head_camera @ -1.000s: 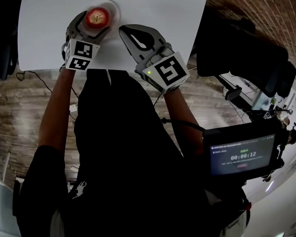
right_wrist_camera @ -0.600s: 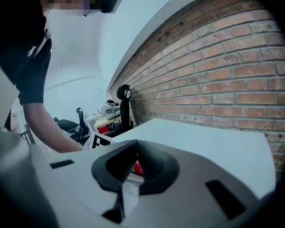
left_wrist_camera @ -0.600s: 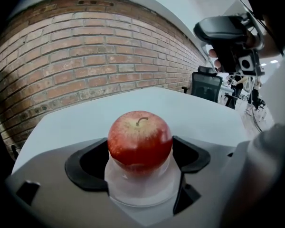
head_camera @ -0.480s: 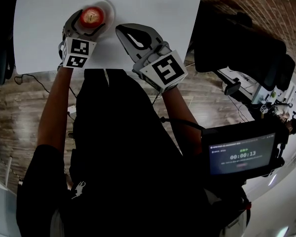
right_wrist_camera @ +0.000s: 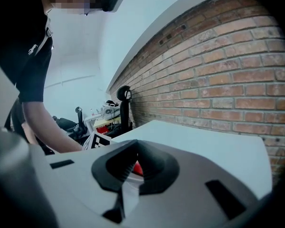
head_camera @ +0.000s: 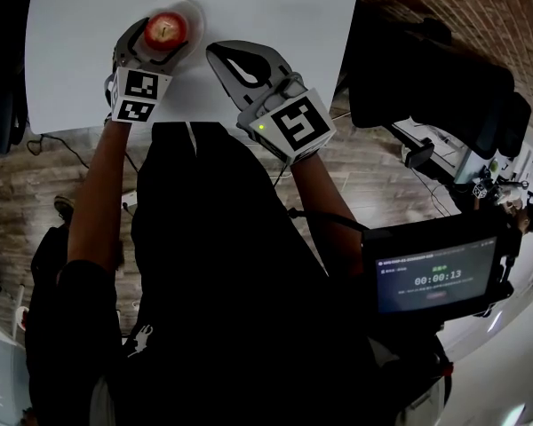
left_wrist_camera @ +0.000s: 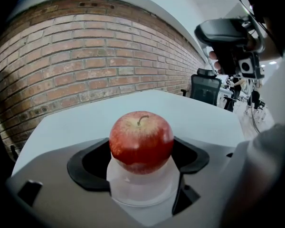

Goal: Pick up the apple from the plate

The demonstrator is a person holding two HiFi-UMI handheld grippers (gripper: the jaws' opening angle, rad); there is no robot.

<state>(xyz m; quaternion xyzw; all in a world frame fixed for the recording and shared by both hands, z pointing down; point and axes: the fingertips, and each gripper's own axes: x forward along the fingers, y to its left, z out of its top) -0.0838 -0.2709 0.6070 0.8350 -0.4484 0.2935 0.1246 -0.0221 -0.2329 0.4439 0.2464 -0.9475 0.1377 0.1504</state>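
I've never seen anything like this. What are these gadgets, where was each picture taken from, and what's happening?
No robot here: a person holds a two-jaw gripper in each hand. The head view looks down from the person's head; the other two cameras ride on the grippers, looking along their jaws. On the white table stands a plate with an apple. The left gripper has its jaws either side of the apple; whether they squeeze it I cannot tell. The right gripper, jaws together, holds nothing.

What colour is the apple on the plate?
The apple is red with pale flecks up top, clearest in the left gripper view.
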